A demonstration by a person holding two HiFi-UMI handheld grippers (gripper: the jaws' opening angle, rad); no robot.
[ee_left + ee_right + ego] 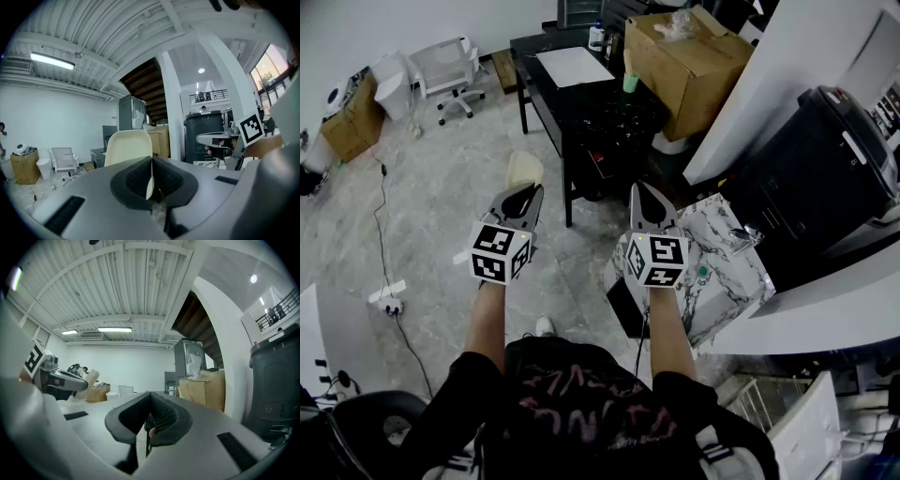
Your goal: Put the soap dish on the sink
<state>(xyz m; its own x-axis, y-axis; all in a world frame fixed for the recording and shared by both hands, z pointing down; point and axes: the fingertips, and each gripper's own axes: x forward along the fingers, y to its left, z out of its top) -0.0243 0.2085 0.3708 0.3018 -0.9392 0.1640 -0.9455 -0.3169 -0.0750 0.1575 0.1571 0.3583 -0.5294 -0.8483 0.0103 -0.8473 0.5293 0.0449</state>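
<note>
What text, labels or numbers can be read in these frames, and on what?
None can be read.
Shirt: pink print, too blurred to read.
Left cube, right cube: square marker codes only, no letters or numbers.

**tilefan:** Colours, anyone? That smooth cream plastic soap dish (525, 170) looks pale yellowish to me against the grey veined stone floor (441, 178), around 11 o'clock from centre in the head view.

**rigwatcher:** Yep. The grey left gripper (528, 191) and grey right gripper (640, 189) have black ribbed pads (136, 176) and cubes (500, 253) in black-and-white squares. White marble-look sink counter (731, 272) with dark grey veins at 3 o'clock. Black desk (562, 94) at 12, brown cardboard box (689, 56) at 1, tiny green cup (631, 82) between them. Black shirt (581, 412) with a pink scribble print at 6.
</note>
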